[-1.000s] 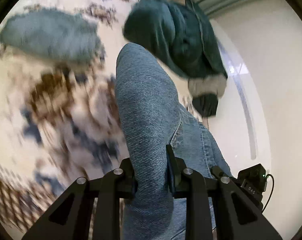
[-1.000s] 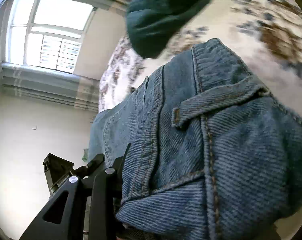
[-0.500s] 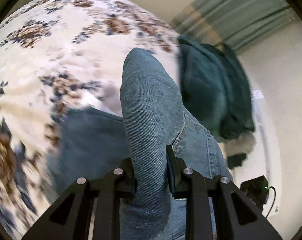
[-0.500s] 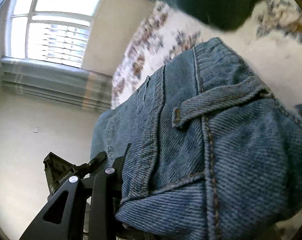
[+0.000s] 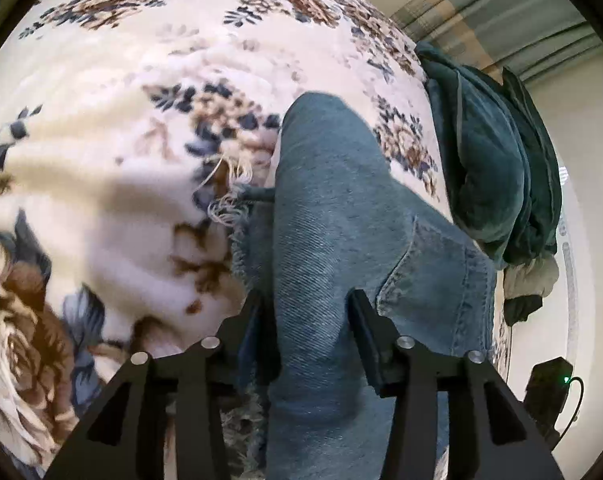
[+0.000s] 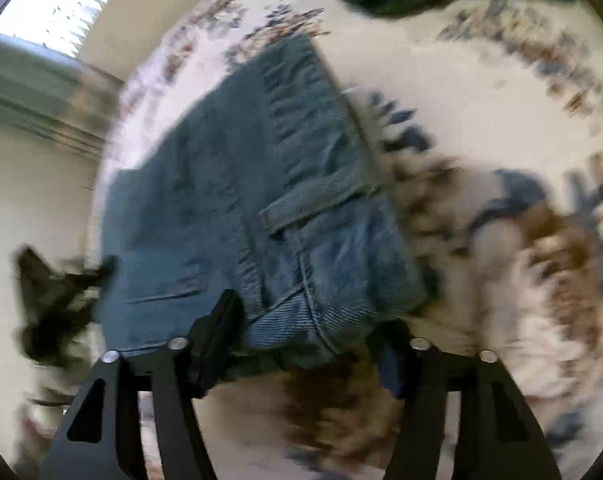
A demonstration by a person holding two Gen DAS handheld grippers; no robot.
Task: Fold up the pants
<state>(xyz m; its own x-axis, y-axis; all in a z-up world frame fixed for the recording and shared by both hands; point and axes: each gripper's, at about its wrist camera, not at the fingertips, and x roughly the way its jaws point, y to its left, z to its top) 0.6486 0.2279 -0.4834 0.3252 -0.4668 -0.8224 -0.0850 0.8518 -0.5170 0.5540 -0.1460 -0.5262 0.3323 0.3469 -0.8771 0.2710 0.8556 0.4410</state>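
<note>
Both tools just opening, left tool [image 5: 311, 328] and right tool [image 6: 301, 336] loose around jeans [image 5: 341, 216], teal blanket [image 5: 489, 168] beyond

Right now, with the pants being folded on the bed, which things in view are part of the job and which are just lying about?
Part of the job:
- blue jeans
- left gripper, jaws just opening, denim between them
- right gripper, jaws just opening, waistband in front of them

Just lying about:
- dark green garment
- floral blanket
- striped curtain
</note>
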